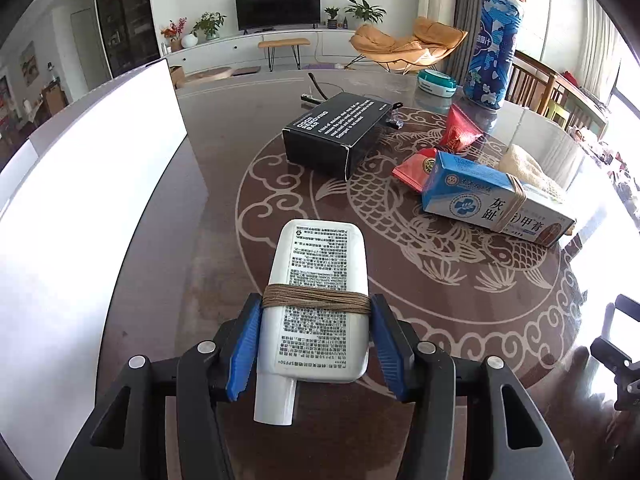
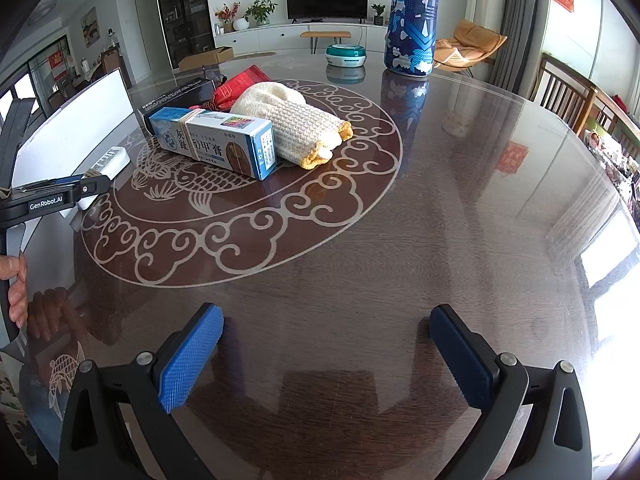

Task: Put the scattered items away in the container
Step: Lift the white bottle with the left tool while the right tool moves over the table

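the left gripper (image 1: 316, 332) has its blue pads pressed on the sides of the white tube (image 1: 316, 300), at its twine wrap; the tube's long axis runs straight ahead along the fingers, cap end toward the camera. the white container (image 1: 92, 216) stands just to the left of it, its near wall a tall edge to clear, i judge. the right gripper (image 2: 326, 354) hangs wide and empty over bare table (image 2: 440, 220). the blue box (image 2: 212, 142), knitted cloth (image 2: 296, 124) and black box (image 1: 332, 132) lie well apart, leaving the leftward path open

Right gripper (image 2: 324, 354) gaping — table (image 2: 440, 220) beneath.
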Tool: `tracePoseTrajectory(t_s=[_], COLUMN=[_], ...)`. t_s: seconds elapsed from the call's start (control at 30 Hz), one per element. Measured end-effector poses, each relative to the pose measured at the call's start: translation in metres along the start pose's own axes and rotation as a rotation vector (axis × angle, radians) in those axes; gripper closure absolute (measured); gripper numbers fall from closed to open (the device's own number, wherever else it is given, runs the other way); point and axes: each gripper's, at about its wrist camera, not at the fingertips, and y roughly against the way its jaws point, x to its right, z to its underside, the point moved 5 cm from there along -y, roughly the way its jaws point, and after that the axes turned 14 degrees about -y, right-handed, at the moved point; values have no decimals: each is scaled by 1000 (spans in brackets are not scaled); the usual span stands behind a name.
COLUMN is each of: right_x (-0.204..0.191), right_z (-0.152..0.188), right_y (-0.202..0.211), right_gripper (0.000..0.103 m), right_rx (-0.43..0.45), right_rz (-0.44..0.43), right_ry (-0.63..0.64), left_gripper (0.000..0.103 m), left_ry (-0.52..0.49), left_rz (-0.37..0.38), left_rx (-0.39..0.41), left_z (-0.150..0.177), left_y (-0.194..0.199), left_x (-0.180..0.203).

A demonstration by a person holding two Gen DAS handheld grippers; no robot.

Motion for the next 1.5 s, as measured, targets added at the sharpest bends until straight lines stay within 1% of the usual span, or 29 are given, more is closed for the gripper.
tracePoseTrajectory(t_s=[0.13,0.2,0.23,0.27,0.3,0.37,0.47,1.5], right_x=[0,0,0,0,0,0,0,0], right_z=[0,0,0,0,0,0,0,-1], right_y=[0,0,0,0,0,-1,-1,-1], right_gripper=[0,0,0,0,0,0,0,0], right_rx=[0,0,0,0,0,-1,-1,-1], right_rz=[0,0,1,2,3,6,6,6], right_ry=[0,0,0,1,2,4,4,4], left_gripper=[50,49,46,33,16,5,0,0], left_ry=[4,7,5,-2,-8,5,12,14], left_rz=[-4,-3,2,5,3,3,-2,-2], left_rx=[9,10,10,3,-12,-38,-51,-52], left_z=[21,24,24,23,23,22,23,24], left_y=[16,18,18,17,14,9,7,7], left_x=[5,5,6,7,8,7,5,5])
